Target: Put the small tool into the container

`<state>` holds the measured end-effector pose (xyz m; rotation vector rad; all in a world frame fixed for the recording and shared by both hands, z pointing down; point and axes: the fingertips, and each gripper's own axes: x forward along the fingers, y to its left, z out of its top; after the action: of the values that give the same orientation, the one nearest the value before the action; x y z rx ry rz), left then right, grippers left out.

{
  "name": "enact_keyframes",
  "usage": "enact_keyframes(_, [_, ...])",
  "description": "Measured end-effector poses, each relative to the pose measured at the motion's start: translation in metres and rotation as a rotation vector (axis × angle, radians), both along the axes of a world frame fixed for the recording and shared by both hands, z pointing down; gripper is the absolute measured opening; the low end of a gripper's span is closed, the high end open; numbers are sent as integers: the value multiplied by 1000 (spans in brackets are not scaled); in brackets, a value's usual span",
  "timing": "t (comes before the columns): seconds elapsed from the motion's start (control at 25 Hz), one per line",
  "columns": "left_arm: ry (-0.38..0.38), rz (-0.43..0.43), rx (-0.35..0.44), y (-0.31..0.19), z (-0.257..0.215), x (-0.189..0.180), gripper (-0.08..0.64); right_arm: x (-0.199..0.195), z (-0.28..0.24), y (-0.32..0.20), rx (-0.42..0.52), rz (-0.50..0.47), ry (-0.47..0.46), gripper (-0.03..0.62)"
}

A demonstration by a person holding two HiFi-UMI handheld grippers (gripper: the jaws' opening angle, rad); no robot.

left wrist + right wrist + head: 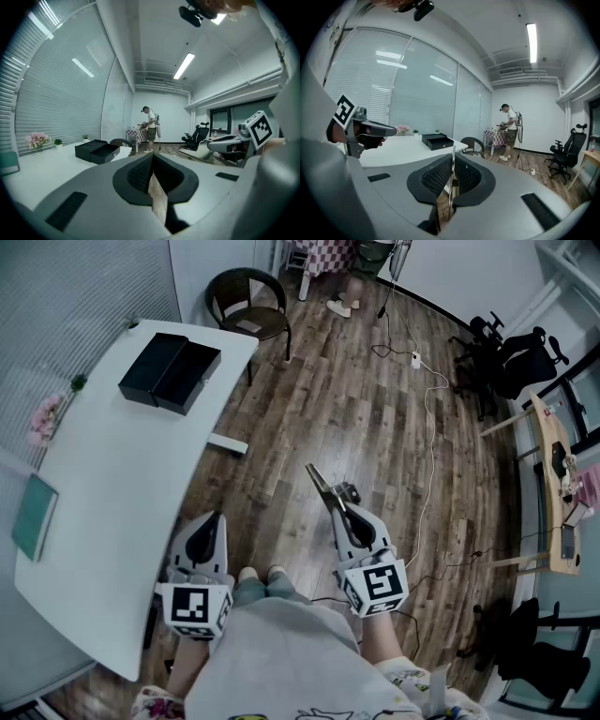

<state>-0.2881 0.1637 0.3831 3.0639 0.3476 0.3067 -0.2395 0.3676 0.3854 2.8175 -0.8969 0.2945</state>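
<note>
Got the right tongs [339,510] pinching a thin silvery metal tool [322,484], sticking out front over the brown wood floor [375,409]. Left tongs [216,521] pressed together, holding nothing, just beside the white bench [112,484]. Open black box container [169,373] sitting at the bench's far end, well apart from the tool.

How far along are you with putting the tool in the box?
Done: the small metal tool is picked up. In hand: the right gripper is shut on it, above the floor. The left gripper is shut and empty. Left: carrying the tool to the black box on the white table and putting it inside.
</note>
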Motion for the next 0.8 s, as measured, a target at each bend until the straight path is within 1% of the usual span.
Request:
enact_keyframes(0.16, [15, -25, -5, -1, -4, 5, 5, 5, -2, 2, 25, -4, 15, 17])
enact_keyframes(0.44, [33, -49, 8, 19, -5, 16, 5, 16, -2, 23, 41, -29, 25, 17])
enact_keyframes(0.6, [26, -55, 9, 26, -4, 20, 5, 19, -1, 32, 47, -38, 20, 17])
enact_keyframes(0.8, [3, -49, 19, 28, 2, 37, 5, 37, 6, 33, 57, -33, -4, 17])
